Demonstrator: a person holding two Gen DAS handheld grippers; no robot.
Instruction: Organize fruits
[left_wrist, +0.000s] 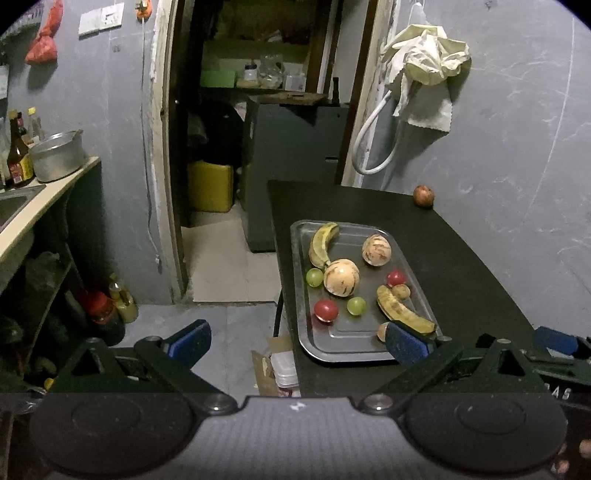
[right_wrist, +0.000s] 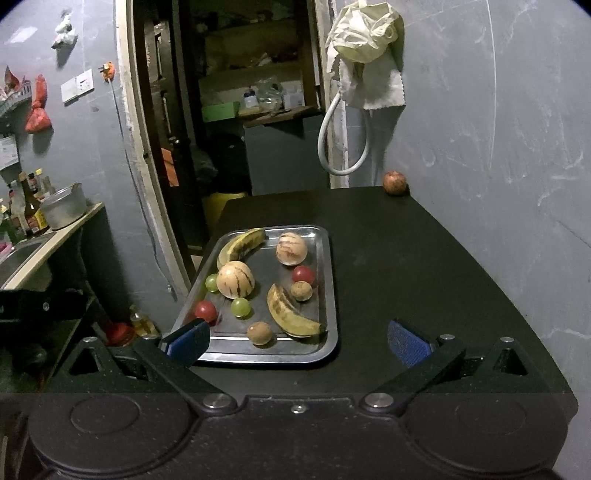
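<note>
A metal tray (left_wrist: 354, 349) (right_wrist: 330, 284) lies on the black table (left_wrist: 461, 266) (right_wrist: 424, 266). It holds two bananas (left_wrist: 322, 243) (right_wrist: 290, 314), two striped pale melons (left_wrist: 341, 277) (right_wrist: 235, 279), two red fruits (left_wrist: 325, 309) (right_wrist: 205, 311), two green fruits (left_wrist: 356, 306) (right_wrist: 241, 307) and two small brown fruits (right_wrist: 260, 333). A reddish apple (left_wrist: 423, 195) (right_wrist: 394, 182) sits alone at the table's far corner by the wall. My left gripper (left_wrist: 295, 343) is open and empty, over the tray's near left edge. My right gripper (right_wrist: 297, 341) is open and empty, just short of the tray's near edge.
A doorway (left_wrist: 258, 129) opens behind the table, with a yellow jerrycan (left_wrist: 210, 186). A counter at left carries a metal pot (left_wrist: 59, 157) and bottles. A white hose and cloth (left_wrist: 424, 66) hang on the wall. Boxes (left_wrist: 280, 365) lie on the floor.
</note>
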